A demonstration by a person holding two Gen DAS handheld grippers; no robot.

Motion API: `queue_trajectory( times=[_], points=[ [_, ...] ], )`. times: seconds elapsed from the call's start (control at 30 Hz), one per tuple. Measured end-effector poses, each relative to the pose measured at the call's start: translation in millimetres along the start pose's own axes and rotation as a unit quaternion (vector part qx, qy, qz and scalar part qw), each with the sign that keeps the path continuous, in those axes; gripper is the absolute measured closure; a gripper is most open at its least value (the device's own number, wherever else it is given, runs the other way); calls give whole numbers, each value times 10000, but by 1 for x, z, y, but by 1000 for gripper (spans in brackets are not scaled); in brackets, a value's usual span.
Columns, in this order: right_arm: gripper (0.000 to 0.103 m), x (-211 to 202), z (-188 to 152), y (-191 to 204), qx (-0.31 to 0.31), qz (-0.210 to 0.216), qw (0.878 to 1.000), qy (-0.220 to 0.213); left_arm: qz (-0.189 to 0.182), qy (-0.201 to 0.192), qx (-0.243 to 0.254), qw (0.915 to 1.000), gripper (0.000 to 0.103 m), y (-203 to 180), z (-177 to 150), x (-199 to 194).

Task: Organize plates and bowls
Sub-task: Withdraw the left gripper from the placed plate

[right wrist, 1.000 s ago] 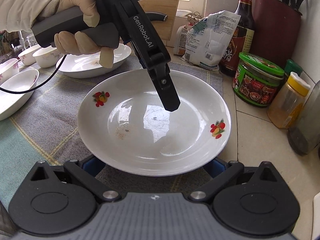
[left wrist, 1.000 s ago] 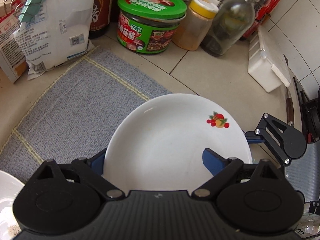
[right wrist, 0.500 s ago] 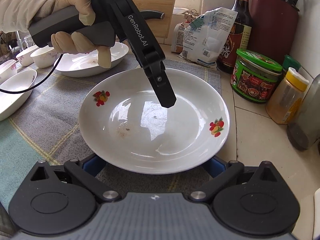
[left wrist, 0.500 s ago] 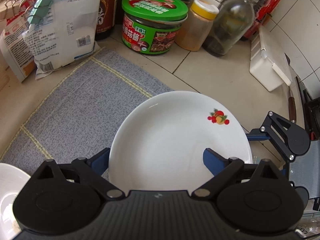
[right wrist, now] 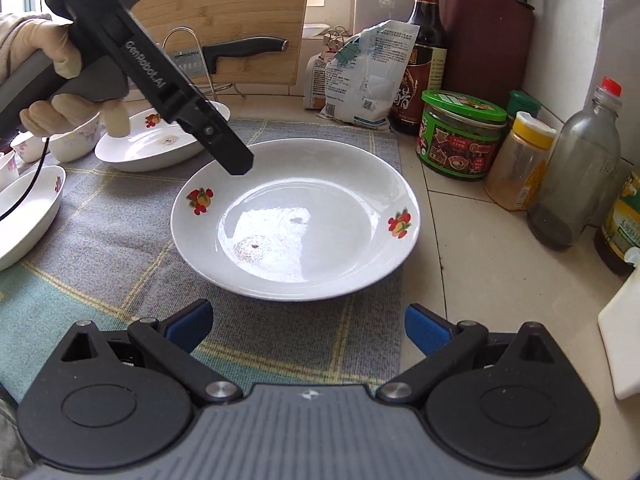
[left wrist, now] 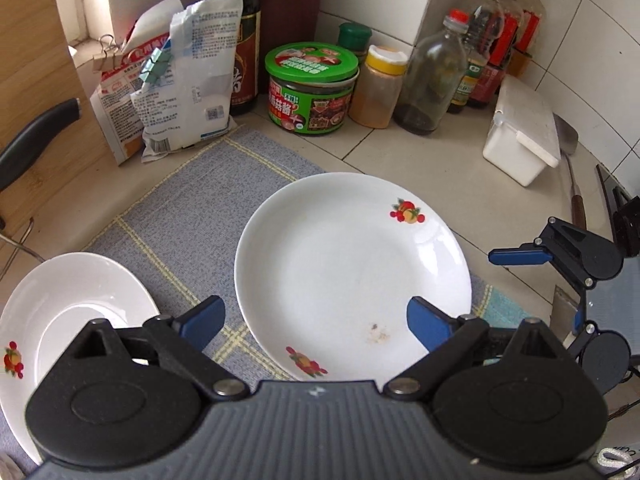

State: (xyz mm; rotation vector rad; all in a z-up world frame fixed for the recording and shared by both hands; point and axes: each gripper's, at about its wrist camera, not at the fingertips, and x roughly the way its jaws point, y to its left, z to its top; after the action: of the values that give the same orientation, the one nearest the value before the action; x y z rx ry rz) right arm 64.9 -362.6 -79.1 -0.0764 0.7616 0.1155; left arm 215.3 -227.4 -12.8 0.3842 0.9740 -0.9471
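A white plate with fruit prints (left wrist: 352,276) (right wrist: 296,216) lies flat on the grey checked mat (left wrist: 192,216) (right wrist: 100,216). My left gripper (left wrist: 316,320) is open above the plate's near-left rim; in the right wrist view (right wrist: 236,164) it hovers over the plate's far-left edge. My right gripper (right wrist: 306,326) is open and empty, pulled back short of the plate's near rim; it shows at the right of the left wrist view (left wrist: 516,258). A second fruit-print plate (left wrist: 72,320) (right wrist: 160,140) lies to the left.
Along the back stand a white bag (left wrist: 188,80), soy sauce bottle (right wrist: 420,60), green-lidded jar (left wrist: 312,88) (right wrist: 460,136), yellow-capped spice jar (right wrist: 520,160) and glass bottle (right wrist: 576,176). A white box (left wrist: 524,136) sits at right. More bowls (right wrist: 28,208) sit at left. A knife (right wrist: 240,50) rests on a rack.
Both grippers have let go of the plate and pulled back from it. The plate now lies flat on the mat. The left gripper has lifted away to the left.
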Motion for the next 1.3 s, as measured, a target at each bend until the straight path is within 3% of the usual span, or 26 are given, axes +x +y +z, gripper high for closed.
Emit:
queue_trajectory(
  times=[0.2,0.7,0.97,1.3],
  points=[
    [0,-18,-4,15,0,0,9999,-135,117,-337,-75,9993,5,-26,-32,-35],
    [0,-37,-16,49,-321,319,9988,-195,495,-553,-777,9942,5,-53,-118,-78],
    [0,-39,-14,91,-426,265,9985,-200,487,-675,-762,9936,5,-40,-161,-104],
    [0,-29,-14,185,-515,251,9984,-17,480,-711,-984,9914,5,5,-232,-150]
  ],
)
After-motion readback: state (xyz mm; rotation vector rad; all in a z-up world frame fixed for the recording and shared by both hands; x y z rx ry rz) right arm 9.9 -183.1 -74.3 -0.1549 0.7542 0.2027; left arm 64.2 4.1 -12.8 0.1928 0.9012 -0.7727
